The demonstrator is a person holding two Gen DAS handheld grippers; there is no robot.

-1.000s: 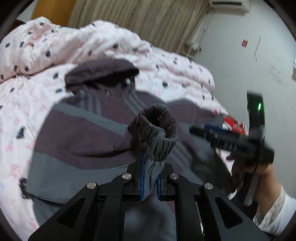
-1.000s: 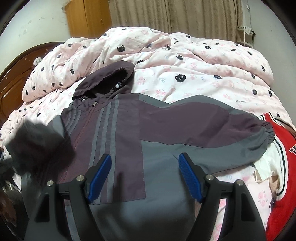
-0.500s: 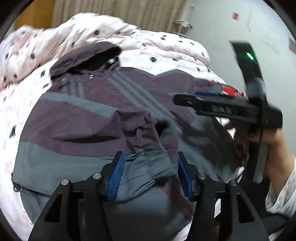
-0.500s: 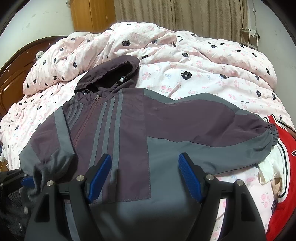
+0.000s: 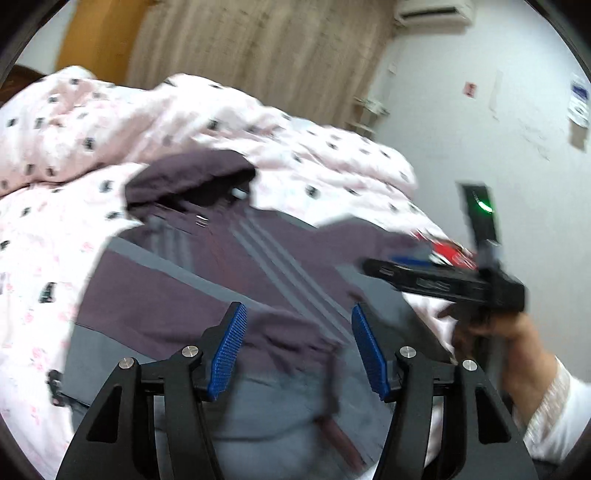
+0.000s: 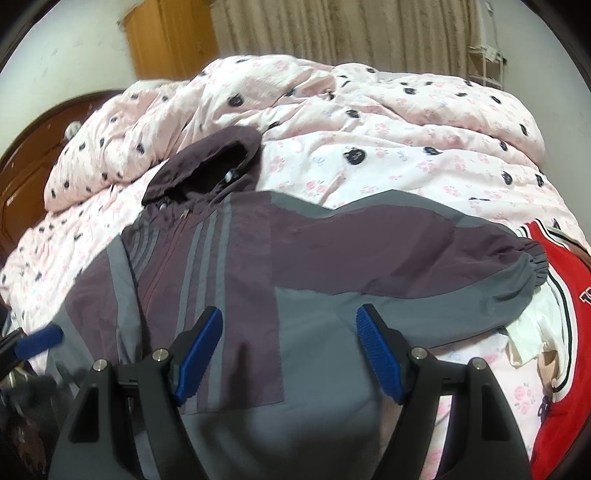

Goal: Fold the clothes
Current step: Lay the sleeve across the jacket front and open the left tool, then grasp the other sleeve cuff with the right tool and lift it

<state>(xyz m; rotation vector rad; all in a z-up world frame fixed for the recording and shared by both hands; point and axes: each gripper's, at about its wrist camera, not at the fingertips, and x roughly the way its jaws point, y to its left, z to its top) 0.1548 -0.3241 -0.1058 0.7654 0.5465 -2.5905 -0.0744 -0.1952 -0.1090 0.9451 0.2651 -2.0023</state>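
Observation:
A purple and grey hooded jacket (image 6: pixel 258 280) lies front up on the bed, hood (image 6: pixel 207 162) toward the headboard. Its right sleeve stretches out to the elastic cuff (image 6: pixel 532 266). In the left wrist view the same jacket (image 5: pixel 207 288) has its left sleeve lying crumpled (image 5: pixel 295 339) across the lower front. My left gripper (image 5: pixel 297 350) hovers open just above that sleeve, holding nothing. My right gripper (image 6: pixel 288 350) is open over the grey lower front, also empty. A hand holds the right gripper's body (image 5: pixel 443 280) at the right of the left wrist view.
A pink quilt (image 6: pixel 369 110) with black cat prints is bunched behind the jacket. A red and white jersey (image 6: pixel 565 295) lies at the right bed edge beside the cuff. A wooden headboard (image 6: pixel 22 177) stands at the left, curtains (image 6: pixel 351 29) behind.
My left gripper carried the left sleeve cuff inward over the jacket front, opened and let it drop there, then lifted back. The right gripper stayed open, nearly still.

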